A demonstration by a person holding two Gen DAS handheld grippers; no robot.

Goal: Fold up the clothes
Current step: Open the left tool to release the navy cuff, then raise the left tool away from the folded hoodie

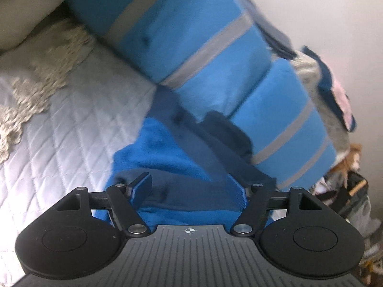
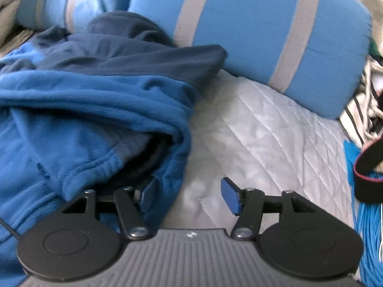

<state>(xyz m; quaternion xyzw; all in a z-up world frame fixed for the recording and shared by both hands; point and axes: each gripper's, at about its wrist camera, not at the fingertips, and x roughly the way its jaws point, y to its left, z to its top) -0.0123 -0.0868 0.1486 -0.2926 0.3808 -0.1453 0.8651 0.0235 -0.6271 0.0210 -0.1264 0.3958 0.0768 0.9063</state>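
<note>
A fleece garment in bright blue and navy (image 2: 83, 100) lies bunched on a quilted grey bedspread (image 2: 263, 129). In the left wrist view the same garment (image 1: 167, 153) fills the space ahead of my left gripper (image 1: 191, 186), which stands open just above the navy part, its blue pads wide apart. My right gripper (image 2: 189, 193) is open too, at the garment's right edge: its left pad (image 2: 147, 195) sits against a blue fold by a sleeve opening, its right pad (image 2: 231, 196) over bare bedspread.
Two blue pillows with grey stripes (image 2: 251, 31) (image 1: 191, 47) lie behind the garment. A lacy cream cloth (image 1: 36, 83) lies on the bedspread (image 1: 59, 131) to the left. Striped fabric (image 2: 366, 110), a dark strap (image 2: 368, 167) and blue cords (image 2: 368, 227) crowd the right edge.
</note>
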